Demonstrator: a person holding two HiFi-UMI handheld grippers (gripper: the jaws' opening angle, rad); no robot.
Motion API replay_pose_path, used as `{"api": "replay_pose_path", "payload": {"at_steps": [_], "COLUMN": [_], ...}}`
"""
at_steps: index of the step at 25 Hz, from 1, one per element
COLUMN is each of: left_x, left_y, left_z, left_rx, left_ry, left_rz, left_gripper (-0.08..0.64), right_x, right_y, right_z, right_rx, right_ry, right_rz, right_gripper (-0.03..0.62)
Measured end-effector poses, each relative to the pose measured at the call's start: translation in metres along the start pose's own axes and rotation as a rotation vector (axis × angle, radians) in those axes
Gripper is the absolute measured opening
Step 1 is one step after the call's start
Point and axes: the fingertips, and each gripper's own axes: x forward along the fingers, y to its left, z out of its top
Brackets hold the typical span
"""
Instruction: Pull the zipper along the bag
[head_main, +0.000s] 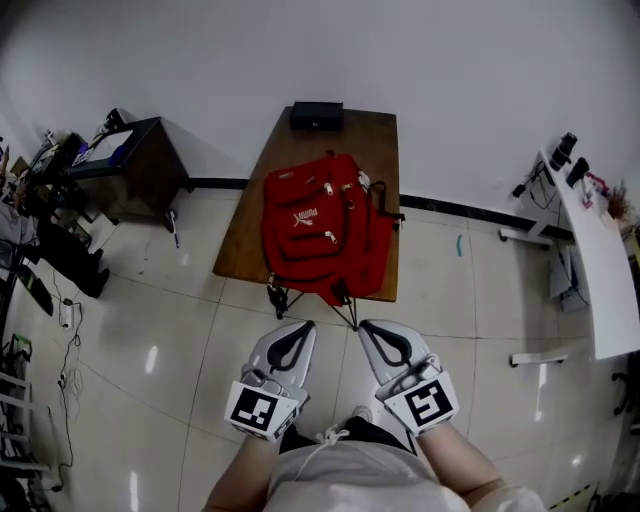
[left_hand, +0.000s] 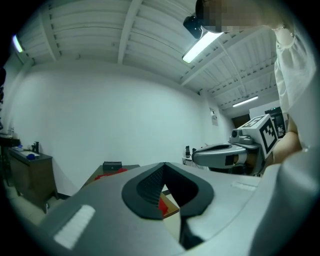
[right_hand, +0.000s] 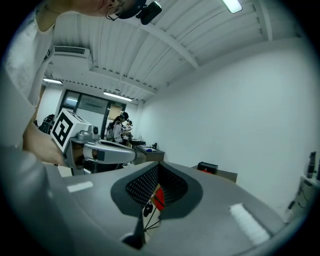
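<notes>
a: where are you on the zipper?

b: not started, as i judge it. both tools hang low by my body, well short of the wooden desk. the left gripper has its jaws together with nothing in them, and the right gripper is the same: closed and empty.

a: and the bag?

b: the red backpack lies flat on the desk, over toward the near right corner. its lower end spills over the near edge, and the straps dangle there.

a: how do you do this well?

b: i step in close and open both jaws before i reach. then i'd pin the fabric beside the track with one tool and pinch a pull with the other. i'd draw along the line of the teeth, not upward — i expect a soft bag to bunch or slide on the wood if nothing holds it. a few pale zipper pulls show on the front, too small from here to pick the right one.

a: anything in the way?

b: a black box sits at the far edge of the desk, apart from the bag. around it there's pale tiled floor and a white wall behind. a dark cluttered table stands off to my left with cables on the floor near it, and a white bench stands to my right.
</notes>
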Motion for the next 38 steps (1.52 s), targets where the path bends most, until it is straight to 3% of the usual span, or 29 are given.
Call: {"api": "replay_pose_path", "payload": {"at_steps": [3, 12, 21, 38], "left_x": [-0.017, -0.072, -0.082, -0.068], "left_y": [0.015, 0.059, 0.079, 0.083], "left_z": [-0.005, -0.001, -0.007, -0.010], "left_rx": [-0.034, -0.016, -0.055, -0.049], "left_ry": [0.019, 0.022, 0.023, 0.018], "left_rz": [-0.013, -0.068, -0.067, -0.115], "left_gripper": [0.006, 0.006, 0.006, 0.006], "right_x": [0.005, 0.029, 0.047, 0.066], "right_y": [0.014, 0.052, 0.084, 0.082], "right_z": [-0.002, 0.002, 0.009, 0.020], "right_rx": [0.005, 0.074, 0.045, 0.005], "right_ry": [0.022, 0.059, 0.065, 0.058], "right_rz": [-0.040, -0.174, -0.120, -0.109], "right_gripper": [0.008, 0.008, 0.006, 0.007]}}
